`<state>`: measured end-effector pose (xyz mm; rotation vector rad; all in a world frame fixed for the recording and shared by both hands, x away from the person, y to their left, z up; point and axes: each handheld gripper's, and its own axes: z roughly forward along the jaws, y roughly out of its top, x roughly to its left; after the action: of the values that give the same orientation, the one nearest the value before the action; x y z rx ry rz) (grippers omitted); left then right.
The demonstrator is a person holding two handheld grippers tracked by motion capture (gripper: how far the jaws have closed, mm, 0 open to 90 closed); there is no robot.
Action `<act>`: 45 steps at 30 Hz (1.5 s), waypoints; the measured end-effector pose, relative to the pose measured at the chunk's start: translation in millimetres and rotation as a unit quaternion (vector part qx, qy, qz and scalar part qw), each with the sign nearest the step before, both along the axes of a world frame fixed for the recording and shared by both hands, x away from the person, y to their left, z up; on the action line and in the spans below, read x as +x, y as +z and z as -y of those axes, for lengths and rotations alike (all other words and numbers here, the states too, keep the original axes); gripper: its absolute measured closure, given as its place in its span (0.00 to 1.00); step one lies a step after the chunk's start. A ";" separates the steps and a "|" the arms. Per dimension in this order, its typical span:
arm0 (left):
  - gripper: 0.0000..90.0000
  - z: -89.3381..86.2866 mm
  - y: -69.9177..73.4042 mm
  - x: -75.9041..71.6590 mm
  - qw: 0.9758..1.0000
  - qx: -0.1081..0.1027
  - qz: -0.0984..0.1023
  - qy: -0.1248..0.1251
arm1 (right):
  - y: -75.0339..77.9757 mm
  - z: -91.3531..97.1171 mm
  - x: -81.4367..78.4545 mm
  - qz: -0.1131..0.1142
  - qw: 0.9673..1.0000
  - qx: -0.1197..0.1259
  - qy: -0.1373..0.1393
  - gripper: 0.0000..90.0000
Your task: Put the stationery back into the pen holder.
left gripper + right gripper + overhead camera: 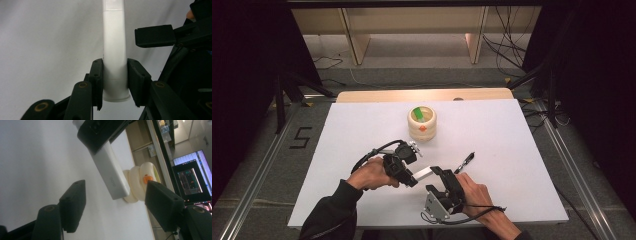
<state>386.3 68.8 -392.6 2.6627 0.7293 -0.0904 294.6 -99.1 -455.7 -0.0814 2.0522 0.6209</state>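
On the white table [362, 130], the left gripper [412, 176] lay near the front edge, its jaws clamped on the sides of a white tube [422, 173] close to that tube's flared bottom end. In the left gripper view the tube [114, 47] ran straight out from between the two pads [98, 75], which pressed flat against it. Just to the right, the right gripper [438, 171] stood with its jaws spread wide apart around the tube's free end, touching nothing; in the right gripper view the tube [112, 180] ended between and just beyond the two pads [75, 202], with clear gaps on both sides. A black pen [464, 162] lay beside the right hand [477, 192]. Farther back, mid-table, stood a cream round container [422, 123] holding something green.
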 end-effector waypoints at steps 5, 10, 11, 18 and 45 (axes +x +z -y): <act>0.74 2.2 -0.3 -1.1 1.000 -0.002 -0.006 -0.005 | -4.2 -2.3 -1.4 0.021 0.999 -0.024 0.007 0.45; 0.74 5.8 -1.7 -3.1 1.000 -0.003 -0.007 -0.011 | -8.1 -5.4 -4.3 0.038 0.999 -0.036 0.009 0.49; 0.74 6.7 -1.8 -3.7 1.000 -0.004 -0.007 -0.012 | -8.5 -5.8 -4.6 0.040 0.998 -0.037 0.009 0.50; 0.74 10.5 -2.8 -5.5 1.000 -0.005 -0.009 -0.018 | -11.8 -7.7 -6.8 0.057 0.997 -0.051 0.013 0.56; 0.74 13.8 -0.4 -7.7 0.999 -0.018 -0.025 -0.027 | -18.3 -10.3 -13.9 0.108 0.989 -0.095 0.036 0.74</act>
<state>378.7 54.9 -393.0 2.6543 0.6659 -0.1828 280.7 -88.8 -474.0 -0.3218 1.8983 0.4370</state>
